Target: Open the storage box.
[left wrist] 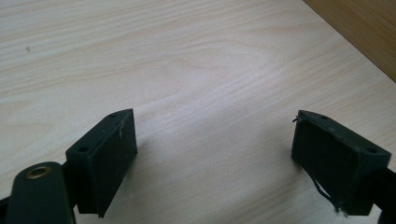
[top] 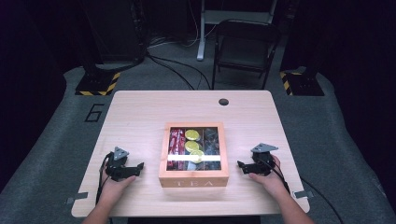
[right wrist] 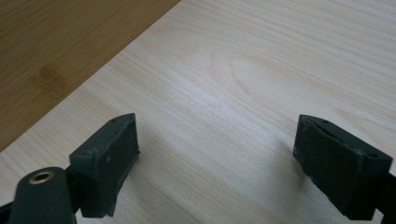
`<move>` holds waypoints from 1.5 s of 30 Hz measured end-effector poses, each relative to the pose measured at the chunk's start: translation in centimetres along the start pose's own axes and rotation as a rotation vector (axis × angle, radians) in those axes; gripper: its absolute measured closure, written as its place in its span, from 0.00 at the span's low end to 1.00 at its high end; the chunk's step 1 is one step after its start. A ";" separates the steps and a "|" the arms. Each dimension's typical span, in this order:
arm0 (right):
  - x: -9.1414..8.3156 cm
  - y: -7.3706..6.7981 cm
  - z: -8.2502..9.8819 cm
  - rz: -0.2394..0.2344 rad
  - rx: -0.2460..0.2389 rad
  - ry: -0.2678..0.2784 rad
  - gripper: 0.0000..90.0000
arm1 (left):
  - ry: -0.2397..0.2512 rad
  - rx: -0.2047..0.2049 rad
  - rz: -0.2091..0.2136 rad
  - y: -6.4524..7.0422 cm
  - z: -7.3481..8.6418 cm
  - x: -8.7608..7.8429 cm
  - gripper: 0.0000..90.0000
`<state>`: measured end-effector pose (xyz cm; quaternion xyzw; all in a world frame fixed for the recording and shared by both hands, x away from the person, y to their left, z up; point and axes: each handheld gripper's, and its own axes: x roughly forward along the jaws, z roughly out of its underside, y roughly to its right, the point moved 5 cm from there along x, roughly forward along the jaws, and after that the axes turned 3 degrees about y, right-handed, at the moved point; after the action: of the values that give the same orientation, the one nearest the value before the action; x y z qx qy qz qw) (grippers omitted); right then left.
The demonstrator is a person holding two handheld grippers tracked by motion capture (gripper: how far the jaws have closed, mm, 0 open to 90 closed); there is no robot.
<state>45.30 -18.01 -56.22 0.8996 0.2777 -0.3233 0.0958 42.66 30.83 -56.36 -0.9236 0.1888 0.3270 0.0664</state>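
1. Resting on the pale wooden table, the left gripper sits just left of the wooden tea box; its jaws are spread wide with only bare tabletop between them.
2. The right gripper sits just right of the box, jaws likewise wide apart and holding nothing.
3. The box stands between the two grippers, touching neither. Its clear lid is down, with "TEA" on its front wall; red packets, yellow packets and dark ones show in its compartments.
4. In the left gripper view the box's side crosses the upper right corner; in the right gripper view it fills the upper left.
5. Beyond the table's far edge stand a folding chair and floor cables; a round hole marks the tabletop's far side.
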 end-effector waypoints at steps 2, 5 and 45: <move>0.0 0.0 0.0 -0.003 -0.001 0.000 0.15 | -0.003 -0.001 0.000 0.0 0.0 0.0 0.17; -0.1 0.0 0.1 -0.009 -0.009 -0.008 0.15 | -0.006 -0.001 -0.003 0.0 0.0 0.0 0.17; -3.3 -1.5 -1.7 -0.019 -0.024 -0.002 0.56 | 0.010 -0.092 0.108 1.2 -2.1 -2.9 0.53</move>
<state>43.23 -17.67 -52.79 0.8953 0.2901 -0.3218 0.1038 41.33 30.13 -52.86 -0.9157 0.2234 0.3340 0.0051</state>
